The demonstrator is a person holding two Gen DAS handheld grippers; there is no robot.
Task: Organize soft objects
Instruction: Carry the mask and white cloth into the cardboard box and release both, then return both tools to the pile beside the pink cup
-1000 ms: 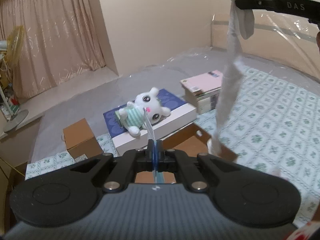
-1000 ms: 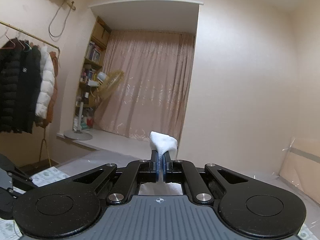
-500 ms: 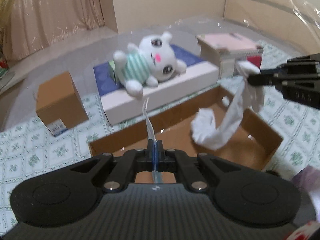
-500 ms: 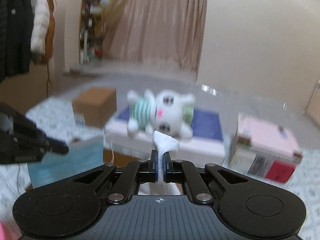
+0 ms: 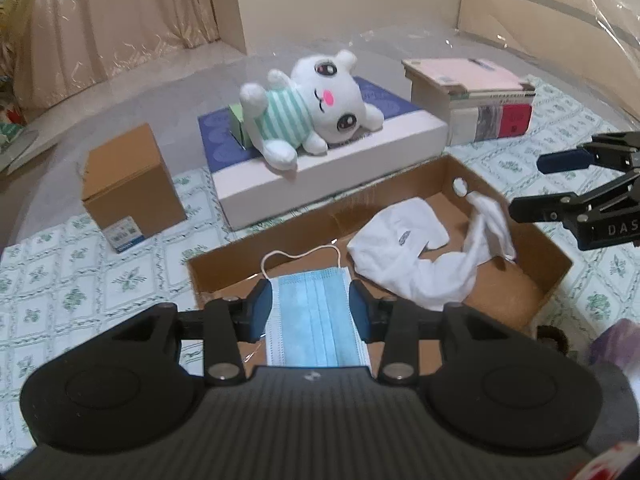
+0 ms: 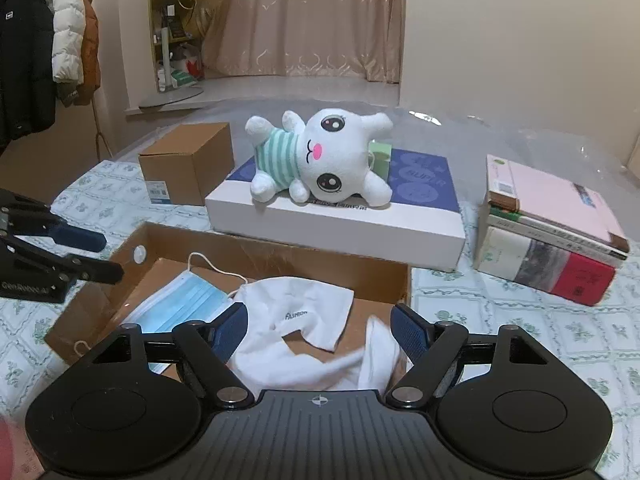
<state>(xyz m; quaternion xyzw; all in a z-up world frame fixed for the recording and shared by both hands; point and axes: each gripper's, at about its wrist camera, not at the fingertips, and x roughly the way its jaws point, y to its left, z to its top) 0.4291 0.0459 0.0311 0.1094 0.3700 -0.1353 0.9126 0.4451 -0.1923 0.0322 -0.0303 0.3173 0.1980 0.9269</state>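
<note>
An open brown cardboard box lies on the patterned bedspread. In it lie a blue face mask and a white sock. My left gripper is open just above the mask, which lies loose between the fingers. My right gripper is open over the sock and holds nothing; it also shows at the right of the left wrist view. A white plush toy in a striped shirt lies on a white and blue flat box behind.
A small closed cardboard box stands at the left. A stack of books sits at the right. Clear plastic sheeting covers the far bed. Coats hang on a rack beyond.
Both grippers have opened. The mask has dropped from my left gripper and the sock from my right, both into the cardboard box. Both grippers came down towards the box.
</note>
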